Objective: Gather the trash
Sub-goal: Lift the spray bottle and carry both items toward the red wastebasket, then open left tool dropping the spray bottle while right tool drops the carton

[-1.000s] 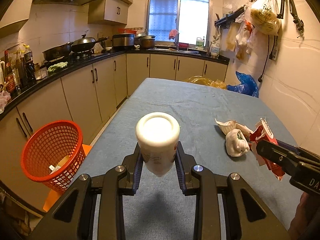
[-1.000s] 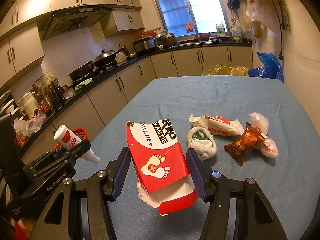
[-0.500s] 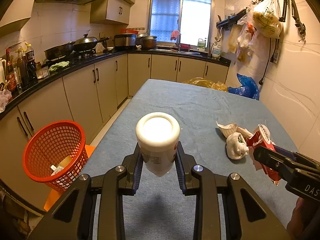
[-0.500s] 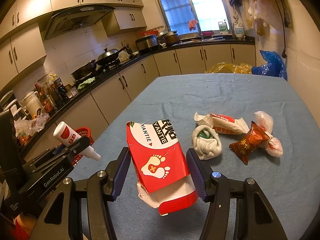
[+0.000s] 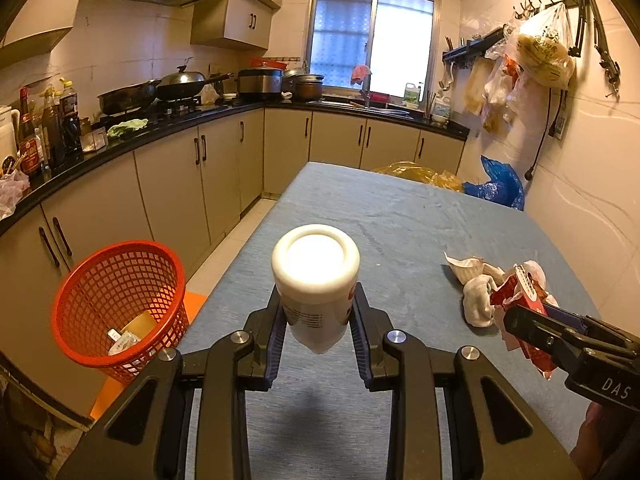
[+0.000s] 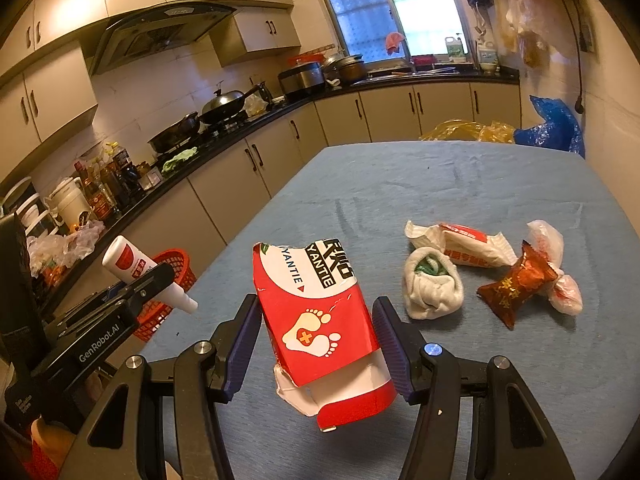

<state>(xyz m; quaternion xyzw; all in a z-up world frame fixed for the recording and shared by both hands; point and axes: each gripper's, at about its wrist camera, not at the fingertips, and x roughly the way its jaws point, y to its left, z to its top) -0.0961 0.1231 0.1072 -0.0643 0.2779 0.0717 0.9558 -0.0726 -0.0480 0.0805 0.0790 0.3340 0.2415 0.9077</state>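
Trash: left claw squeezes a white bottle above the table's left edge; right claw squeezes a red box. Floor basket holds maybe wrappers.

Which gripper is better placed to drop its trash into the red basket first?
Left. The left gripper, shut on the white bottle, hangs nearest the red basket off the table's left edge. The right gripper holds the torn box farther right.

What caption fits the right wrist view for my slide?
Right claw shut on a torn red carton; four trash pieces wait on the blue table.
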